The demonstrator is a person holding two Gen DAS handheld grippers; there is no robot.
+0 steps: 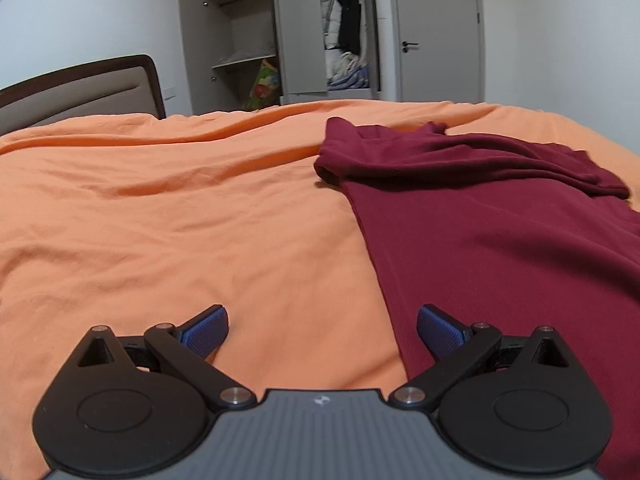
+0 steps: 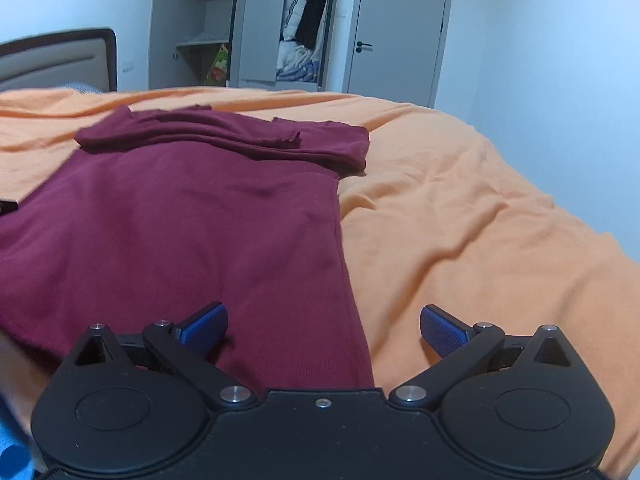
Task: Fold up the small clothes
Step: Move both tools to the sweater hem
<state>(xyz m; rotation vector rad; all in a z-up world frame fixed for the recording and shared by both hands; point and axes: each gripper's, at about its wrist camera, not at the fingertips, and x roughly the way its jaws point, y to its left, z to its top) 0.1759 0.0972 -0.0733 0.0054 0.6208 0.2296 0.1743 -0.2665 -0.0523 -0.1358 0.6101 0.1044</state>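
- Bed (image 1: 180, 208) with orange cover fills both views; padded headboard (image 1: 80, 92) at the far left end, cover wrinkled all over.
- Wardrobe (image 1: 280, 36) against the back wall, doors open, clothes hanging and piled inside; grey room door (image 1: 438, 28) just right of it, shut.
- Maroon shirt (image 2: 180, 216) lies flat on the bed near its near edge, body spread out, hem toward the cameras. Both sleeves are folded in across the top, stacked as a band along the shirt's far end.
- Left gripper (image 1: 322, 330) sits low over the bed at the shirt's left side edge: left blue pad over bare cover, right pad over maroon fabric. Jaws spread wide, nothing between them.
- Right gripper (image 2: 324, 330) mirrors it at the shirt's right side edge: left pad over fabric, right pad over orange cover. Jaws also spread wide, holding nothing.
- Can't tell whether the pads touch the cloth or hover just above it.
- Small dark object (image 2: 8, 206) at the left frame edge of the right wrist view, beside the shirt; too cropped to identify.
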